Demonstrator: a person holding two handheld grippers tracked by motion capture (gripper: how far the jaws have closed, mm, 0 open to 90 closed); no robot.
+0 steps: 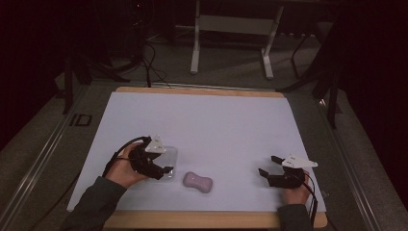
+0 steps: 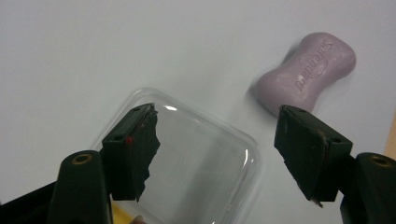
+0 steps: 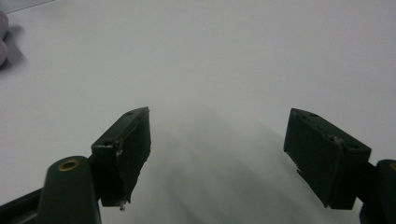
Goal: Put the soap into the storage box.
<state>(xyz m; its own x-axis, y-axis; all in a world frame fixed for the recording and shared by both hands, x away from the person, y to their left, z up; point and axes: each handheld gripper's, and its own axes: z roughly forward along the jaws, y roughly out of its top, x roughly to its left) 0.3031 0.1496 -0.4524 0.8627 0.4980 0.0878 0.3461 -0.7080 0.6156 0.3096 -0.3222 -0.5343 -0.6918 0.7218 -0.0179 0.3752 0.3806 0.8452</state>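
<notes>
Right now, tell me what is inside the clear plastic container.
The clear plastic container looks empty; the white table cover shows through it. The left gripper hides its near part. The purple soap bar lies outside it.

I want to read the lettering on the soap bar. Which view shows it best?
The left gripper view: the purple soap bar lies close, whole, its embossed lettering visible. The high view shows it small on the table, no lettering. The right gripper view catches just a pale edge, probably the soap.

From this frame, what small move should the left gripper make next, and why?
Probably shift the left gripper toward the purple soap bar and lower over it. Its jaws stand apart with nothing clamped, above the clear plastic tray, and the soap lies on the white table just beside that tray.
</notes>
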